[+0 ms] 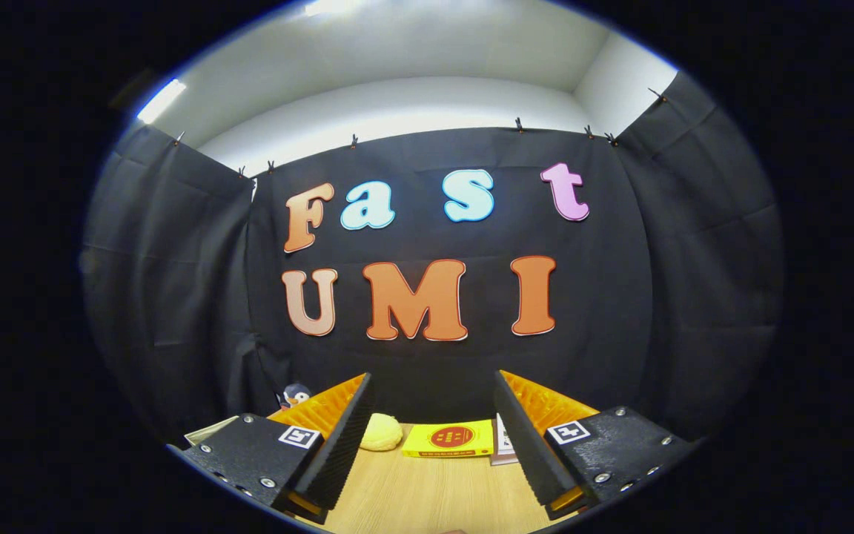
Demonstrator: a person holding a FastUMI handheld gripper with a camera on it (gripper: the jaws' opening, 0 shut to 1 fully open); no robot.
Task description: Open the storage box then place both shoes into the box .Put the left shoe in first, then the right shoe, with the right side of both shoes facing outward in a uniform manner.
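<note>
Gripper [432,389] held level above the wooden table [427,493], jaws wide and empty, with a yellow box [449,439] lying crosswise beyond the fingers.

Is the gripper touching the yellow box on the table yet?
Apart. In the gripper view the open gripper is raised, and the yellow box lies beyond its fingertips on the wooden table, nothing between the fingers.
</note>
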